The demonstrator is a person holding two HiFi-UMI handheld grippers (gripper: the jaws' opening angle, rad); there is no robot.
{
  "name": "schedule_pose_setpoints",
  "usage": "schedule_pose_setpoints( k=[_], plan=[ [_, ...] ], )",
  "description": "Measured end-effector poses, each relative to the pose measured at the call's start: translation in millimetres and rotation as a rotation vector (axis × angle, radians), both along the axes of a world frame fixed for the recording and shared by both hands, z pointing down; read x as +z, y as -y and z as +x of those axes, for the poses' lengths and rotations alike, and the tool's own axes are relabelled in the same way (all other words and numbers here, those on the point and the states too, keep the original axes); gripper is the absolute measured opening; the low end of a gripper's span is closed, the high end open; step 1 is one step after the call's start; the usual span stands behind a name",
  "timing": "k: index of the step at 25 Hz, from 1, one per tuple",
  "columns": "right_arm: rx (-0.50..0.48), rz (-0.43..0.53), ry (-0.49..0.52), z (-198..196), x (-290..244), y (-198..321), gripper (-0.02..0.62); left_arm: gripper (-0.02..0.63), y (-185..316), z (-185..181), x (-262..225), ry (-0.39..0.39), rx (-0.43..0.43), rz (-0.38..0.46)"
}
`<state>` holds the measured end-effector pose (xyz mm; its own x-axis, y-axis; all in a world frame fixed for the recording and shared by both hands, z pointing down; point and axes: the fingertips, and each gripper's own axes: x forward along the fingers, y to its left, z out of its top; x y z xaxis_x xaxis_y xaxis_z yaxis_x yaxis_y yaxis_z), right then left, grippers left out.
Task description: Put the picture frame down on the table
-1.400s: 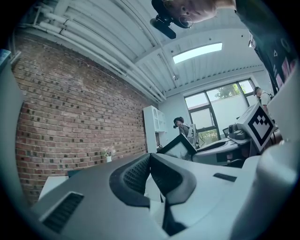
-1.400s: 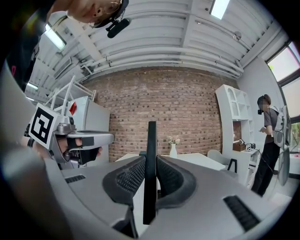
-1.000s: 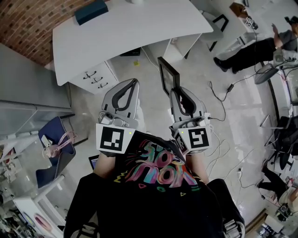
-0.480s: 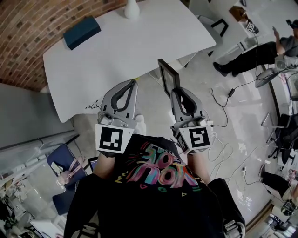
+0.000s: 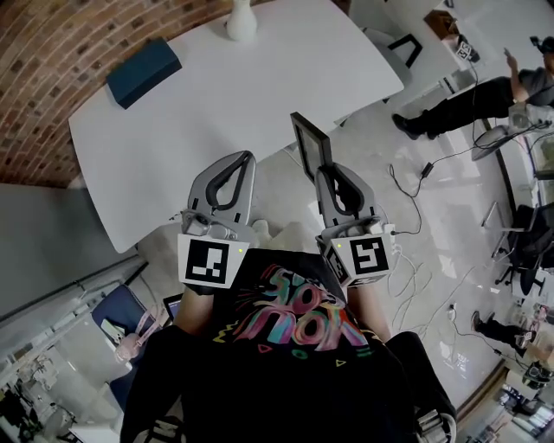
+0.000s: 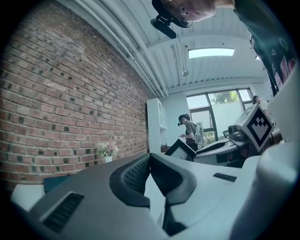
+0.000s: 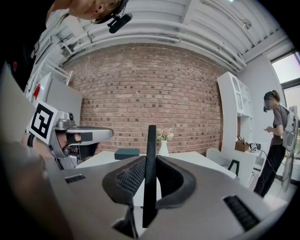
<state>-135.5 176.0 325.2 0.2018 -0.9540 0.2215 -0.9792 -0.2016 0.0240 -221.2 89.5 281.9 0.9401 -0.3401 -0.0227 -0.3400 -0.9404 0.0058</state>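
A black picture frame [image 5: 312, 145] stands upright, edge-on, clamped in my right gripper [image 5: 325, 169], which is shut on its lower edge. In the right gripper view the picture frame [image 7: 150, 159] rises as a thin dark bar between the jaws of the right gripper [image 7: 150, 180]. My left gripper [image 5: 247, 157] hangs beside it with jaws shut and nothing between them; the left gripper [image 6: 150, 161] shows its tips touching. Both are held over the floor, just short of the white table [image 5: 260, 78] ahead.
On the table lie a dark teal box [image 5: 143, 73] at the left and a white vase [image 5: 241, 22] at the far edge. A brick wall [image 5: 61, 52] runs behind. Cables [image 5: 415, 186] trail on the floor at right, where a seated person [image 5: 467, 91] is.
The view has moved forward: the table now fills more of the frame and sits closer to both grippers. The frame stays clamped in the right gripper.
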Motion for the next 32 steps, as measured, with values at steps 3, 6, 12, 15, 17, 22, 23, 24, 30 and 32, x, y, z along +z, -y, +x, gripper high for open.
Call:
schedule_pose_setpoints(
  k=[3, 6, 12, 15, 17, 22, 23, 24, 30, 32],
  plan=[
    [0.003, -0.004, 0.004, 7, 2, 10, 0.089, 0.025, 10, 3, 2, 0.001, -0.004, -0.003],
    [0.023, -0.019, 0.013, 19, 3, 21, 0.089, 0.025, 22, 8, 6, 0.004, -0.018, -0.009],
    [-0.007, -0.058, 0.046, 63, 15, 58, 0.089, 0.025, 56, 48, 13, 0.008, -0.062, -0.011],
    [-0.048, -0.073, 0.043, 95, 19, 85, 0.089, 0.025, 77, 78, 15, 0.012, -0.096, -0.013],
    [-0.087, -0.058, 0.039, 118, 17, 107, 0.089, 0.025, 94, 99, 14, 0.021, -0.126, -0.014],
    [-0.203, -0.035, 0.036, 190, 13, 165, 0.089, 0.025, 137, 169, 15, 0.034, -0.22, -0.025],
    [-0.234, -0.034, 0.037, 206, 15, 176, 0.089, 0.025, 145, 185, 16, 0.035, -0.245, -0.027],
    [-0.27, -0.03, 0.038, 220, 16, 187, 0.089, 0.025, 153, 199, 17, 0.035, -0.273, -0.031],
    [-0.435, -0.053, 0.061, 278, 9, 249, 0.089, 0.025, 199, 251, 8, 0.044, -0.439, -0.034],
    [-0.491, -0.046, 0.051, 293, 11, 265, 0.089, 0.025, 210, 263, 9, 0.043, -0.49, -0.039]
  ],
)
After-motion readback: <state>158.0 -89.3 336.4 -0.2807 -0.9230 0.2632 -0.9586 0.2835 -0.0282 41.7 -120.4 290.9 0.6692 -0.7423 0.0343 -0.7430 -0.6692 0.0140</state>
